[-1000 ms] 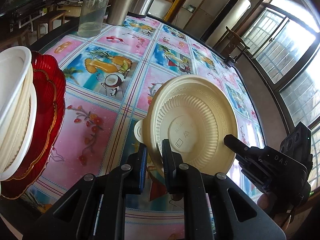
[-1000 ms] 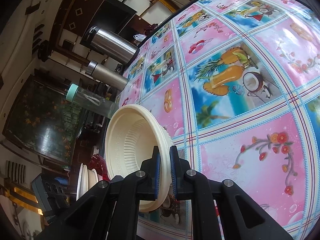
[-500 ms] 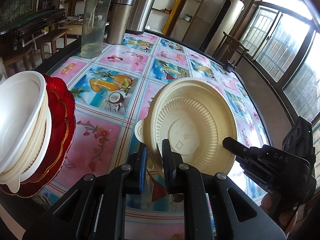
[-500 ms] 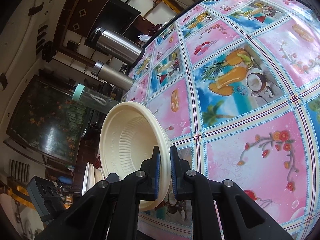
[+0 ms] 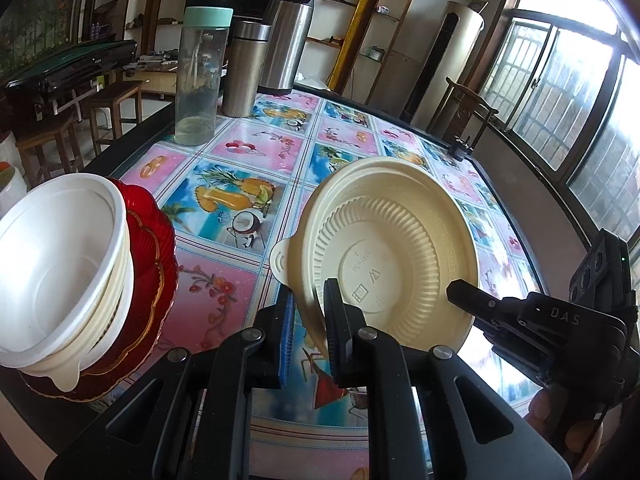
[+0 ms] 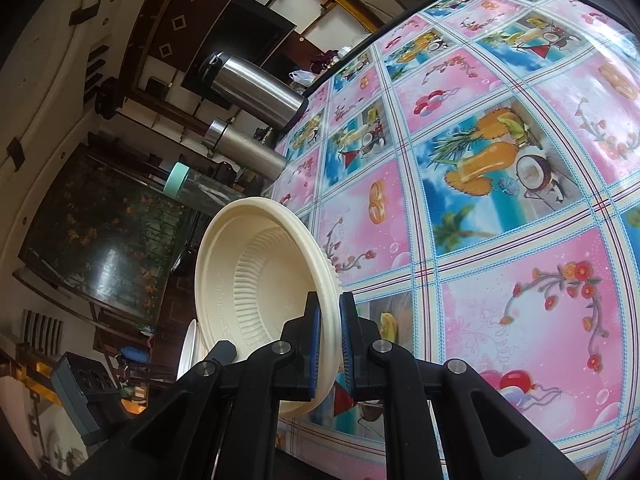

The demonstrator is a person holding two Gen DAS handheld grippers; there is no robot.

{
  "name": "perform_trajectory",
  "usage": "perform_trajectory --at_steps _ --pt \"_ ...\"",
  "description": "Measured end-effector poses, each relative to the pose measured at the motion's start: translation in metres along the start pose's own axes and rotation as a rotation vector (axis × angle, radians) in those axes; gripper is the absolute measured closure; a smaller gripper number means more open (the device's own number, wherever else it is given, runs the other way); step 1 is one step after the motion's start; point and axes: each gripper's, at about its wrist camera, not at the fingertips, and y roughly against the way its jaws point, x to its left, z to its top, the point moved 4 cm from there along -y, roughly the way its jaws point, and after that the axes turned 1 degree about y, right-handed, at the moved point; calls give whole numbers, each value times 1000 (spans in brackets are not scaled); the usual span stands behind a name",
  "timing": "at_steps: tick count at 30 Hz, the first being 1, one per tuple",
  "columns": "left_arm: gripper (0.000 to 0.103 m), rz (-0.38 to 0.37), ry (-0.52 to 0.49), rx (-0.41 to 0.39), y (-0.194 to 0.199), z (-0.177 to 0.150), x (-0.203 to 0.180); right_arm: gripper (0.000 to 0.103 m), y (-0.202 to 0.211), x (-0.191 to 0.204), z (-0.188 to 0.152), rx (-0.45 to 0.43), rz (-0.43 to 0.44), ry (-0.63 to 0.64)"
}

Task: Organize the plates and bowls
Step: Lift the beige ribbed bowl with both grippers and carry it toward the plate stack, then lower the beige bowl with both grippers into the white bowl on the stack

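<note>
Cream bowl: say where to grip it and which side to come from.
Grip the cream bowl by its thin flared rim, coming edge-on from the lower near side, with one finger inside the cavity and one on the ribbed outer wall. It is tilted up on edge, so the rim presents itself to the fingers; the right gripper pinches it this way. The small tab probably offers less purchase.

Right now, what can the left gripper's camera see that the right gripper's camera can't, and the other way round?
Only the left wrist view shows the cream bowl's ribbed underside, the red plate under stacked white bowls, the windows, and the right gripper reaching the rim. Only the right wrist view shows the bowl's hollow inside. Both show the bowl pinched at its rim, the fruit-print tablecloth and the steel flasks.
</note>
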Motion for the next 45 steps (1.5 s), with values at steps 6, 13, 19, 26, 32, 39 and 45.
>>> perform_trajectory --at_steps 6,13,19,26,32,39,45 --pt "91 8 20 -53 21 10 14 92 -2 31 0 4 40 35" --pt "91 75 67 -177 75 35 64 92 -29 110 -17 72 142 145" --pt "91 196 72 -232 109 44 118 92 -71 167 -50 156 199 218" --pt "90 267 127 -164 94 27 161 92 -102 182 -78 220 186 253" --pt "90 287 126 -139 85 22 169 90 -110 181 -84 234 166 268" --pt "87 340 129 -157 91 16 174 90 -111 180 -87 211 122 313" --pt "72 366 112 -143 88 14 179 90 -101 177 -83 194 129 313"
